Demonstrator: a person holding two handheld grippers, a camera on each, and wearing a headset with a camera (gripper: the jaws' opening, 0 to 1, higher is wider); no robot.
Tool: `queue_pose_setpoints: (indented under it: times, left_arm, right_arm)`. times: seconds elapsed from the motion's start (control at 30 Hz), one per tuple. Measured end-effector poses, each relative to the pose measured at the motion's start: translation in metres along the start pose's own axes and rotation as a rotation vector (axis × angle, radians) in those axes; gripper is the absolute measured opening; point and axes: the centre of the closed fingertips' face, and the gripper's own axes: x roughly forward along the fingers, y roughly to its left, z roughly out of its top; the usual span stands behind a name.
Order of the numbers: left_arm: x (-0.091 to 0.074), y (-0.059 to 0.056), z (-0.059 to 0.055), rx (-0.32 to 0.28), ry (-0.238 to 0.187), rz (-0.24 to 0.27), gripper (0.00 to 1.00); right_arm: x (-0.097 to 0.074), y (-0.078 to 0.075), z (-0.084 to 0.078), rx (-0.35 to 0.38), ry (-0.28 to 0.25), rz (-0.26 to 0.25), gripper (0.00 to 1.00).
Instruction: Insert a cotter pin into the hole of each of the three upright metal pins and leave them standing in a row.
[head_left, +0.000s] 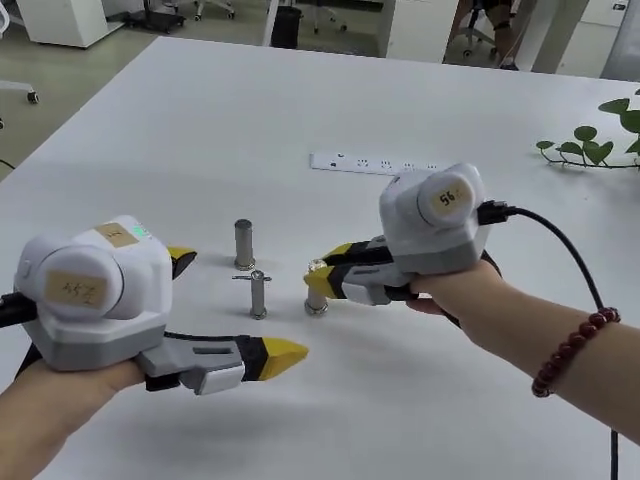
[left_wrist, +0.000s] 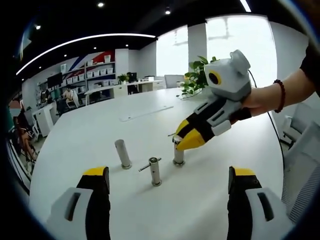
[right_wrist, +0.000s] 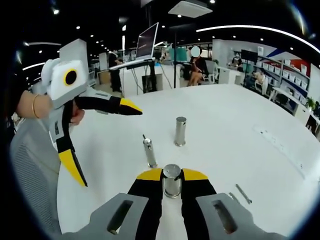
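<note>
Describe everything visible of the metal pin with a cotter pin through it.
The short silver cylindrical metal pin stands upright on the white table, flaring into a wider foot. A thin cotter pin crosses its head, sticking out sideways. It stands free, apart from a plain pin and the third pin clamped in the right tool.

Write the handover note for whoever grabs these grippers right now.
Left gripper: open, empty, held short of the pins.
Right gripper: shut on the near pin, which stands upright on the table; no cotter seen in it.
Middle pin: upright, cotter through its hole.
Far pin: upright, bare.
Loose cotter pin: on the table beside the right gripper.
Done: one pin of three. Left: fit cotters to the near and far pins, and leave all three standing in a row.
</note>
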Motion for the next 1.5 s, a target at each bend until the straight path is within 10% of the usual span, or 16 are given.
queue_pose_setpoints:
  times: [1.5]
  left_arm:
    - [-0.003,-0.008,-0.009,-0.014,0.011,-0.009,0.95]
  right_arm:
    - [-0.025,0.01,-0.014,0.078,-0.058,-0.009,0.16]
